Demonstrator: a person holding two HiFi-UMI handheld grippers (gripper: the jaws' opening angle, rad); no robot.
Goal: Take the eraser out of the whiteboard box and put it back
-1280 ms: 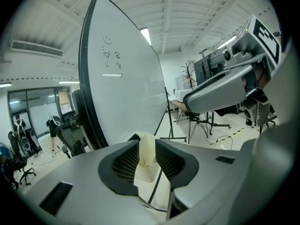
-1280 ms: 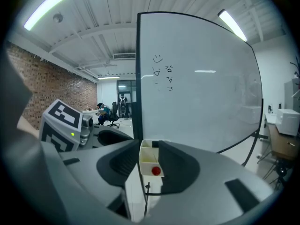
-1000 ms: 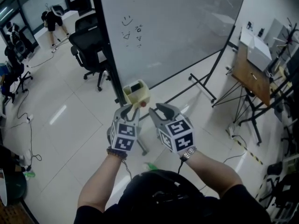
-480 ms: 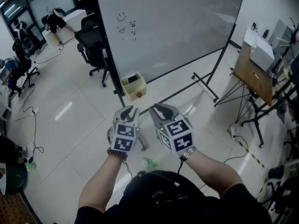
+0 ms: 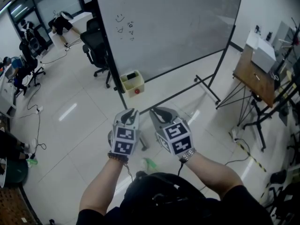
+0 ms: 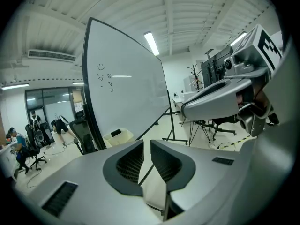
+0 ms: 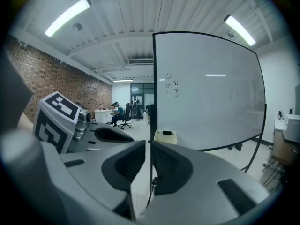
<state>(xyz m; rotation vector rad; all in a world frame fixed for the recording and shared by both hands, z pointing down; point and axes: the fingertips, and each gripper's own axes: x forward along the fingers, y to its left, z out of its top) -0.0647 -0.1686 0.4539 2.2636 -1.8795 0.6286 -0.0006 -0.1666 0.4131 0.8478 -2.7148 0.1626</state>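
Left gripper [image 6: 146, 142]: the jaws have just been closing and now stand at a narrow slit, with only floor showing through and nothing between the pads. Right gripper [image 7: 148, 143]: same story, jaws just been closing, a thin gap, nothing held. Both grippers sit side by side out in front of the person, marker cubes up, close together but not touching, and both empty.

Beyond the tips, across a stretch of pale tiled floor [image 5: 84, 125], is the cream whiteboard box [image 5: 131, 83]. It sits low at the left corner of the whiteboard [image 5: 173, 27], against its dark frame, with a red dot on its front face. In its open top lies a dark block, the eraser [image 5: 132, 76]; at this range it is too small for more detail. It is in the box and well apart from both sets of fingers. In the right gripper view the box shows almost dead ahead, just above the slit; in the left gripper view it sits off to the left of the jaws.

Further out, small doodles [image 5: 124, 25] mark the board's upper left. A black office chair [image 5: 96, 50] stands to the left of the box, and a wooden table [image 5: 253, 76] stands at the far right.
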